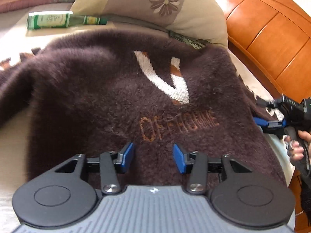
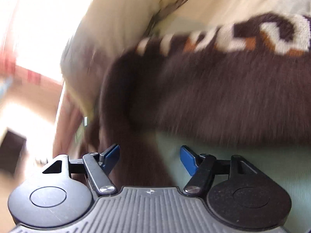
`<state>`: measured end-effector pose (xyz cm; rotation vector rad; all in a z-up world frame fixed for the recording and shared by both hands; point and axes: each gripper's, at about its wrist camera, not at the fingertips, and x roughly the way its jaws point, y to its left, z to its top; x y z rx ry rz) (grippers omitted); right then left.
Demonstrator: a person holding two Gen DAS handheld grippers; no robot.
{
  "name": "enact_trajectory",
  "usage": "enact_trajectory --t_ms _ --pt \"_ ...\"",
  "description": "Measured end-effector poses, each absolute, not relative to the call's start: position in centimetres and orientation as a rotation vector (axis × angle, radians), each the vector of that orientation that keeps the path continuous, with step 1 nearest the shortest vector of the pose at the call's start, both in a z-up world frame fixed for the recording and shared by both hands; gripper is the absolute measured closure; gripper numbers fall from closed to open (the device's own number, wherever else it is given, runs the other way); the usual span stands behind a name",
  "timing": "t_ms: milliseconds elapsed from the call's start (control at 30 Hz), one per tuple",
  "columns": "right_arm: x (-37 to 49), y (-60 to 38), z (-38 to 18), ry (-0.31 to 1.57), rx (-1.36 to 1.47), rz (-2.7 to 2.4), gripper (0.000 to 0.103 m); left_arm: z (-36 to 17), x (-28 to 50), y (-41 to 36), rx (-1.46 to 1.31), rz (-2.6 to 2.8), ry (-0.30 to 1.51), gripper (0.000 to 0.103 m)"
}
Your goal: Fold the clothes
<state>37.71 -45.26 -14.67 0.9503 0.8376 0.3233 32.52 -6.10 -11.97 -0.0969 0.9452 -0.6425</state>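
A fuzzy dark brown sweater (image 1: 101, 89) with a white V and orange lettering lies spread on the bed. My left gripper (image 1: 153, 156) is open just above its near part, holding nothing. In the left wrist view my right gripper (image 1: 269, 124) is at the sweater's right edge, held by a hand. In the blurred right wrist view my right gripper (image 2: 149, 157) is open, with a dark fold of the sweater (image 2: 213, 89) between and beyond its blue fingers (image 2: 187, 159); whether they touch it I cannot tell.
A green glass bottle (image 1: 58, 20) lies on the bed behind the sweater. A floral pillow (image 1: 155, 3) lies at the back. An orange wooden headboard (image 1: 272, 38) runs along the right. The pale bed sheet (image 1: 13, 151) shows at the left.
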Motion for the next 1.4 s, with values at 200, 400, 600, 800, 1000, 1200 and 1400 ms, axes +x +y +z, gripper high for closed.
enact_trajectory --t_ms 200,400,600,800,1000,1200,1400 --pt "40.5 -46.1 -14.8 0.766 0.896 0.105 0.083 -12.2 32.5 -6.9 -0.077 -0.663 0.917 0.04" --pt "41.1 -47.2 -12.5 0.721 0.717 0.062 0.089 -11.7 32.4 -7.1 -0.036 -0.661 0.929 0.04" --pt "42.0 -51.4 -8.9 0.642 0.587 -0.081 0.091 -11.5 32.5 -7.3 -0.024 -0.662 0.937 0.04" --pt "42.2 -51.4 -8.1 0.722 0.561 -0.074 0.07 -10.7 32.5 -7.3 -0.006 -0.663 0.914 0.04" --pt "37.1 -44.6 -9.5 0.845 0.494 0.178 0.065 -9.3 33.1 -6.2 0.011 -0.649 0.858 0.04" --pt "35.7 -37.6 -10.2 0.881 0.319 0.301 0.065 -9.8 35.1 -4.8 -0.037 -0.586 0.843 0.04" --pt "38.0 -31.7 -6.7 0.748 0.22 0.455 0.061 -10.6 37.0 -5.7 0.018 -0.581 0.839 0.038"
